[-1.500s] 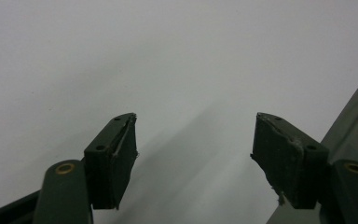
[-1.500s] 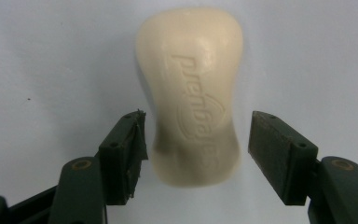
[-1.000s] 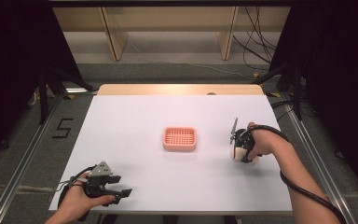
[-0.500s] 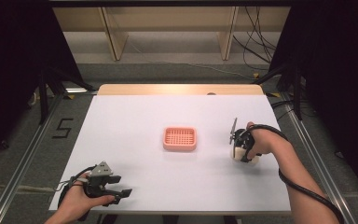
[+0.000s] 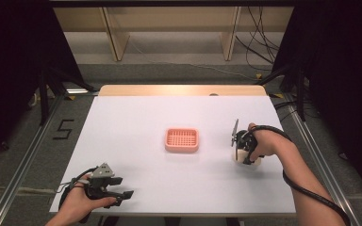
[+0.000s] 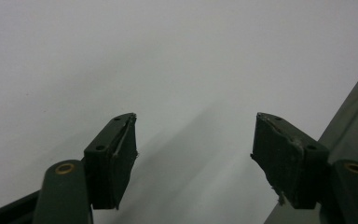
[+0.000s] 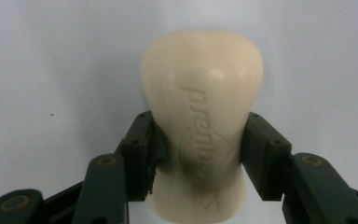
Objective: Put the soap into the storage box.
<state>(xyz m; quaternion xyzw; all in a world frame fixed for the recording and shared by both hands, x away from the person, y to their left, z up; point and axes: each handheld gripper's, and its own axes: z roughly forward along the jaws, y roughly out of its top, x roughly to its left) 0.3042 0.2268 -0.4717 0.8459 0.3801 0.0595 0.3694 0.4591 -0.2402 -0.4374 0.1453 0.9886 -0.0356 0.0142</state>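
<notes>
Fingers [image 7: 142, 154] of the right gripper [image 7: 200, 161] are clamped on the narrowed waist of one cream bar of soap [image 7: 203, 107], one pad on each side, embossed face toward the camera. The grip at the waist appears chosen so the bar cannot slide out lengthwise. In the high view the right gripper [image 5: 243, 147] holds the soap [image 5: 248, 160] low on the white desk [image 5: 136, 117], at about 4 o'clock from desk centre. One pink slatted soap dish [image 5: 182, 140] sits at centre, near the bar at its 9 o'clock and apart from it; judged the likely destination. The left gripper [image 5: 118, 194] rests at 7 o'clock near the front edge, well apart; its fingers [image 6: 114, 158] stand wide apart over bare desk, holding nothing. Count: one soap, one dish, two grippers.
</notes>
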